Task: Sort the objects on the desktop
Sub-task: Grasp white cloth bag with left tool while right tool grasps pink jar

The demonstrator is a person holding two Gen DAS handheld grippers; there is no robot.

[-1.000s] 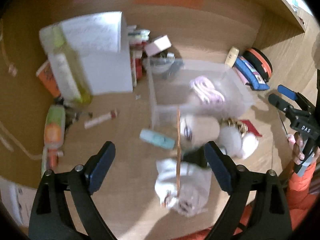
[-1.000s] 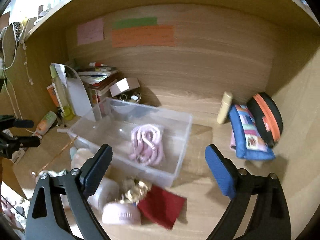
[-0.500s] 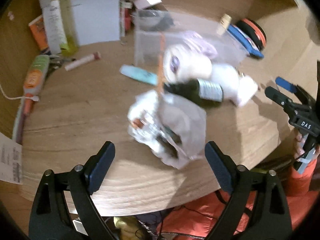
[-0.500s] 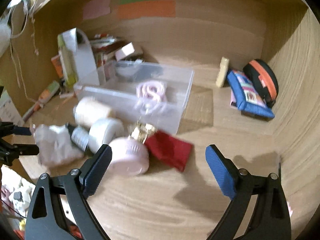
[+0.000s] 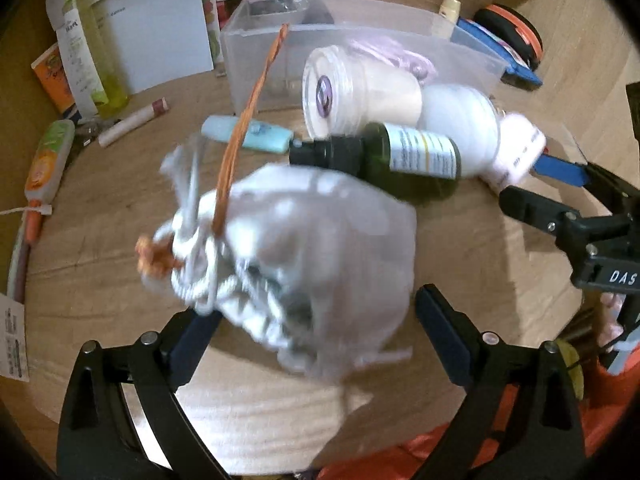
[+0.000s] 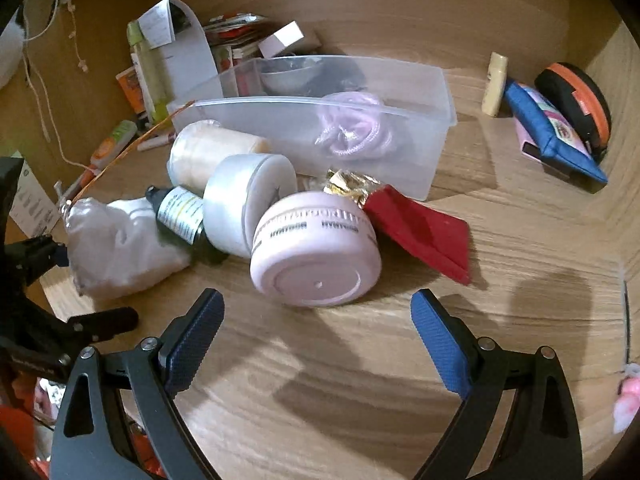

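A grey-white drawstring pouch (image 5: 316,256) with an orange cord lies on the wooden desk between the open fingers of my left gripper (image 5: 316,328); it also shows in the right wrist view (image 6: 120,236). Behind it lie a dark green dropper bottle (image 5: 400,152), a cream roll (image 5: 360,84), a white jar (image 6: 248,204) and a pink jar (image 6: 316,252). My right gripper (image 6: 316,336) is open and empty just in front of the pink jar. A clear plastic bin (image 6: 400,120) holds a pink coiled cable (image 6: 356,128).
A red cloth (image 6: 424,228) and gold wrappers (image 6: 352,184) lie by the bin. A blue pouch (image 6: 548,132), an orange-black case (image 6: 576,108) and a cream tube (image 6: 494,84) sit at right. Books, bottles and papers (image 5: 120,32) crowd the back left. The desk edge (image 5: 240,440) is close.
Both grippers have moved down and closer to the desk. The pouch now fills the space between my left fingers; the pink jar is nearer my right gripper.
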